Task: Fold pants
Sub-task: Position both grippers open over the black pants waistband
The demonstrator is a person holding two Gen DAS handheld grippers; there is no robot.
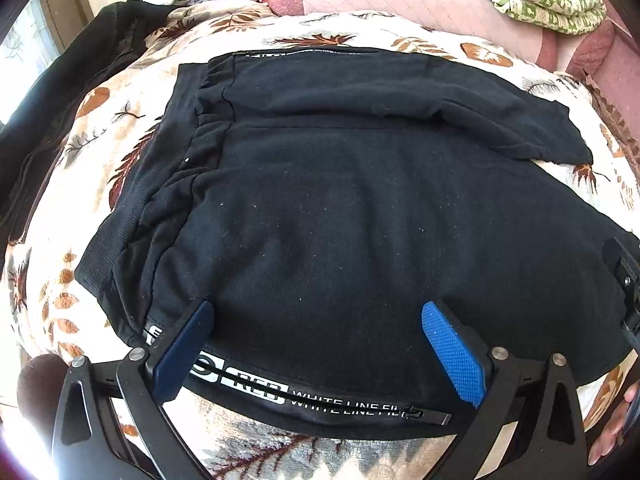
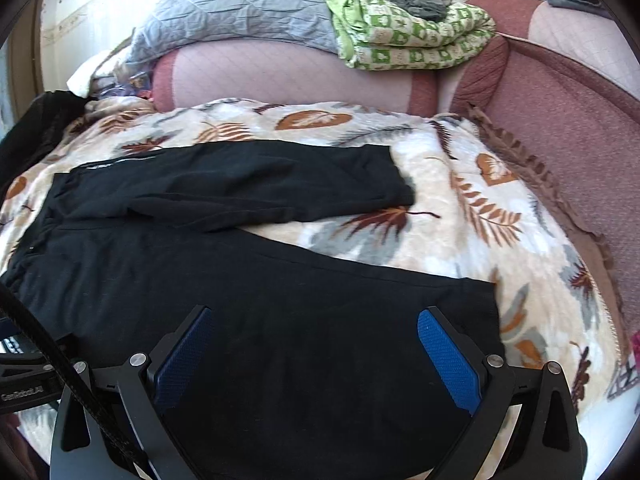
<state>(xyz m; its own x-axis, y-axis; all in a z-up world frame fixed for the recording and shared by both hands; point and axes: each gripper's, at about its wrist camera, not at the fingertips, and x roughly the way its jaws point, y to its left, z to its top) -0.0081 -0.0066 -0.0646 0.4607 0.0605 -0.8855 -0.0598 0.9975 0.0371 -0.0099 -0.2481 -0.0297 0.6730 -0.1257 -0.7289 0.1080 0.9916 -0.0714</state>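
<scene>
Black short pants (image 1: 340,208) lie spread flat on a leaf-patterned blanket (image 1: 120,148), waistband to the left and both legs pointing right. A zipped pocket with white lettering (image 1: 320,396) runs along the near edge. My left gripper (image 1: 316,312) is open, its blue pads over the near edge by the pocket. In the right wrist view the pants (image 2: 240,280) show both legs apart, the far leg (image 2: 280,184) shorter. My right gripper (image 2: 316,316) is open over the near leg, close to its hem (image 2: 492,292).
The blanket (image 2: 460,220) covers a pink sofa (image 2: 560,140). A grey quilt (image 2: 248,12) and a green patterned blanket (image 2: 412,32) lie on the sofa back. A dark garment (image 1: 60,92) lies at the far left. The right gripper's body shows at the left view's right edge (image 1: 628,280).
</scene>
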